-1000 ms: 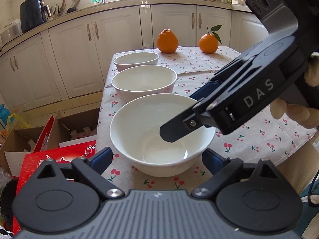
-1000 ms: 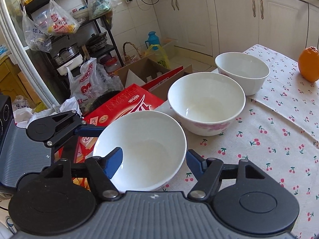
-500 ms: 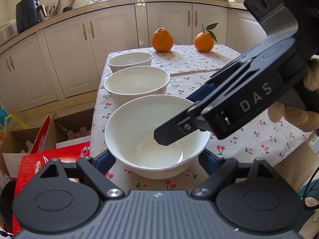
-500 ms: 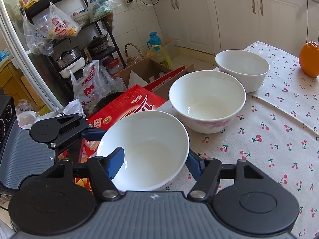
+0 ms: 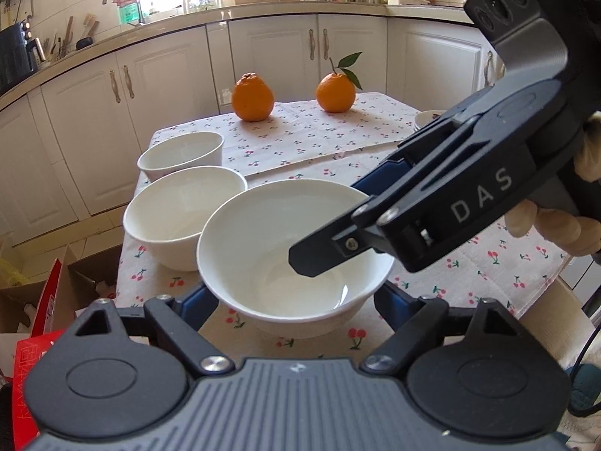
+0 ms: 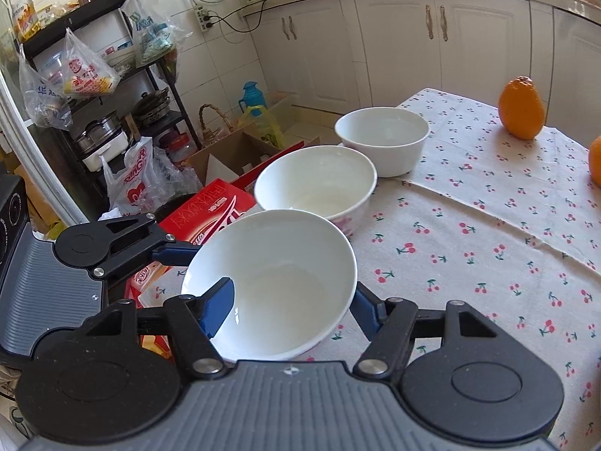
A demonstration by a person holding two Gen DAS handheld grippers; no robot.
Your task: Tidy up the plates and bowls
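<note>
The left hand-held gripper [image 5: 296,298] clamps the nearest white bowl [image 5: 293,255] from outside, a blue finger against each side of its base. The right hand-held gripper [image 6: 289,300] pinches the same bowl's wall, one blue finger [image 6: 218,310] inside the rim and the other outside. The bowl sits raised and tilted above the near edge of the cherry-print surface [image 6: 469,248], overlapping a second white bowl [image 5: 180,214] just behind it. A third, smaller bowl [image 5: 182,154] stands beyond that one, close by. Two oranges [image 5: 252,97] rest at the far end, well apart from the bowls.
</note>
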